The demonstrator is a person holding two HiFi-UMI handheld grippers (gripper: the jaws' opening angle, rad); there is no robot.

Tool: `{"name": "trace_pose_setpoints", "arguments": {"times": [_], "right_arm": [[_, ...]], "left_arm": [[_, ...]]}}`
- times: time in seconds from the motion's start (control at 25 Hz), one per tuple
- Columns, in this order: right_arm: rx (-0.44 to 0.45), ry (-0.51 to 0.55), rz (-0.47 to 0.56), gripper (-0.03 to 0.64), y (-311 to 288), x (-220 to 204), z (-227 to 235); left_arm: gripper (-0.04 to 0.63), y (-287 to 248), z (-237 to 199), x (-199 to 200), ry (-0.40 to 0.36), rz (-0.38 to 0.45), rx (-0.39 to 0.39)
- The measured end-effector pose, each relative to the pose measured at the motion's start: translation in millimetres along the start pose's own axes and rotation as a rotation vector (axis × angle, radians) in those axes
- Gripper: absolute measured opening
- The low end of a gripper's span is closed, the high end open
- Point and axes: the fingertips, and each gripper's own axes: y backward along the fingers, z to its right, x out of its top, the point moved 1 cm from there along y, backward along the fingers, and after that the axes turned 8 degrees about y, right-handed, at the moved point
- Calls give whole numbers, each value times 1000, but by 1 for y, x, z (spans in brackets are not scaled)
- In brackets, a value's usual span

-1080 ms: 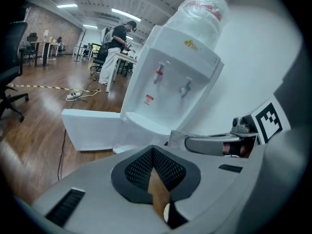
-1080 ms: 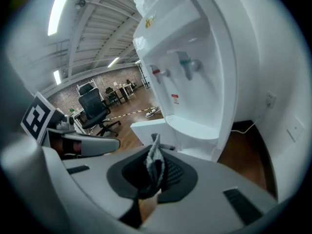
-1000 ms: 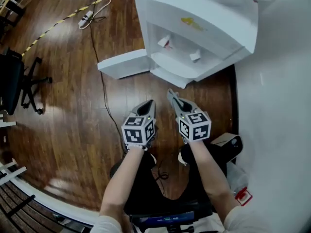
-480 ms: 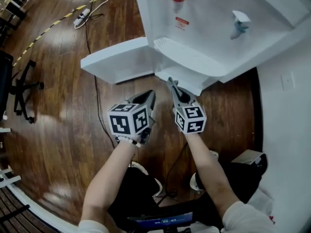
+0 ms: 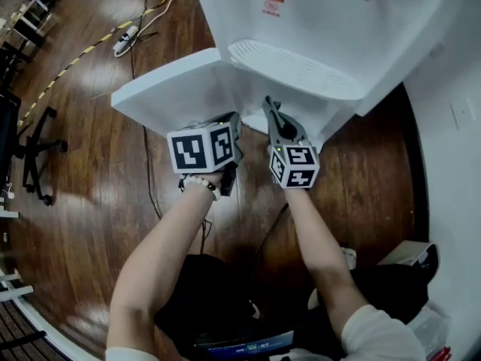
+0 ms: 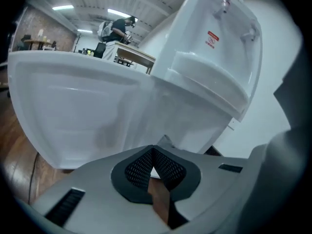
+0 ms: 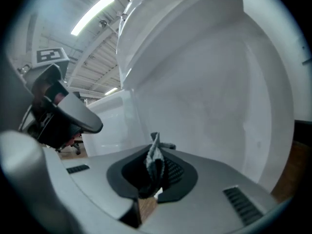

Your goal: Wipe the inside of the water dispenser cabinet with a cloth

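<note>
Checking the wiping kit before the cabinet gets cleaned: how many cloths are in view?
1. A grey cloth is pinched in the right gripper's tongs. The left gripper's tongs are shut on nothing. Others may be hidden from view.

1. The water dispenser stands on the floor, its cabinet door open leftward.
2. Left tool and right tool are side by side before it.
3. A cloth sits between the right tool's jaws.
</note>
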Motion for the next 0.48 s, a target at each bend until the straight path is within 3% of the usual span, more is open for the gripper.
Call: {"name": "trace_pose_setpoints", "arguments": {"times": [0.12,0.28,0.48], "right_arm": [[22,-11,57,38,-10,21,3],[80,-4,74,40,-29,38,-10],[6,34,68,38,-43,48,-10]], "left_arm": [[-11,10,6,-10,-88,-27,-7],[-11,30,9,-6,-6,19,-40],[-11,40,20,-12,11,20,-65]]}}
